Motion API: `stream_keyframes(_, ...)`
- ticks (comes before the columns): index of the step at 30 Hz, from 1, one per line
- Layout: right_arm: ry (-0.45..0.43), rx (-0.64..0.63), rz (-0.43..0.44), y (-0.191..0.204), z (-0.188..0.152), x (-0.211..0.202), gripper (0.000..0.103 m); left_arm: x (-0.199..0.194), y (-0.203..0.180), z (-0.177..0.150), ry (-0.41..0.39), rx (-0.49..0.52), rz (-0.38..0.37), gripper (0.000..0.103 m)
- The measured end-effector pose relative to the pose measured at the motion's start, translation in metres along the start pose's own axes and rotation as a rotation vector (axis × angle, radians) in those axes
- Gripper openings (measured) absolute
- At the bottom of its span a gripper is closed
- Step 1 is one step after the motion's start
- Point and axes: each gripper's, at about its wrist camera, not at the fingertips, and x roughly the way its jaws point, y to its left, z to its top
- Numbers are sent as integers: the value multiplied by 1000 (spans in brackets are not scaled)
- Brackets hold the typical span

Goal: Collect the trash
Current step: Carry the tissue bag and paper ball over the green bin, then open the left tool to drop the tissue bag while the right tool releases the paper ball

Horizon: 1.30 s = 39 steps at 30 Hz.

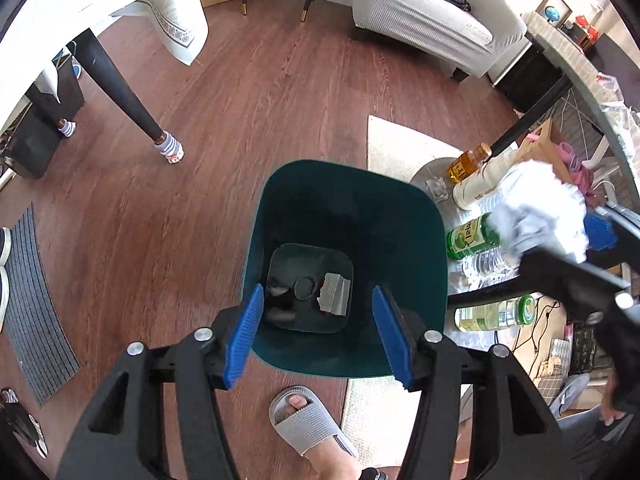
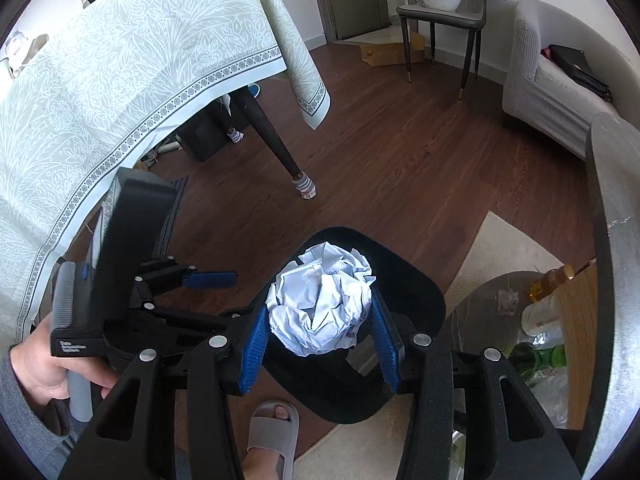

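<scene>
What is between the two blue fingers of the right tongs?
A crumpled white paper ball sits gripped between them, above the open dark green bin; the right wrist view shows this.

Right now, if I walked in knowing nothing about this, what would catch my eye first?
Probably the crumpled paper ball, pinched between the blue fingers of the right gripper right above the dark green trash bin. Next, the left gripper hangs open over that bin, and bottles crowd the small table beside it.

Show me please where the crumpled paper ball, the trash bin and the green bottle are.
crumpled paper ball (image 2: 322,300): right wrist view, middle of the ball.
trash bin (image 1: 400,220): left wrist view, inner right wall.
green bottle (image 1: 472,238): left wrist view, its label.
</scene>
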Motion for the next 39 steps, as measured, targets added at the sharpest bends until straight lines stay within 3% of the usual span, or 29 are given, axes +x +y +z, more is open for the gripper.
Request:
stream_keyframes(9, 74, 29, 6, -3, -7, 41, 48, -55, -5, 8, -161, 4, -24, 46)
stream_keyframes(12, 102, 59, 34, -6, -12, 55, 48, -66, -10, 11, -188, 11, -27, 39)
stream_keyframes(18, 162, 61, 12, -9, -27, 87, 48, -85, -17, 24, -223, 21, -48, 24)
stream_keyframes(25, 225, 46, -12, -14, -42, 116, 48, -110, -32, 33, -267, 59, -72, 14)
stream_keyframes(33, 290, 17, -48, -11, -51, 138, 53, -127, -43, 40, -310, 47, -108, 14)
stream_keyframes(35, 287, 22, -48, -14, -52, 137, 58, -133, -46, 42, -324, 45, -117, 14)
stream_keyframes(39, 271, 18, -35, -18, -53, 128, 58, -141, -53, 43, -348, 57, -127, 14)
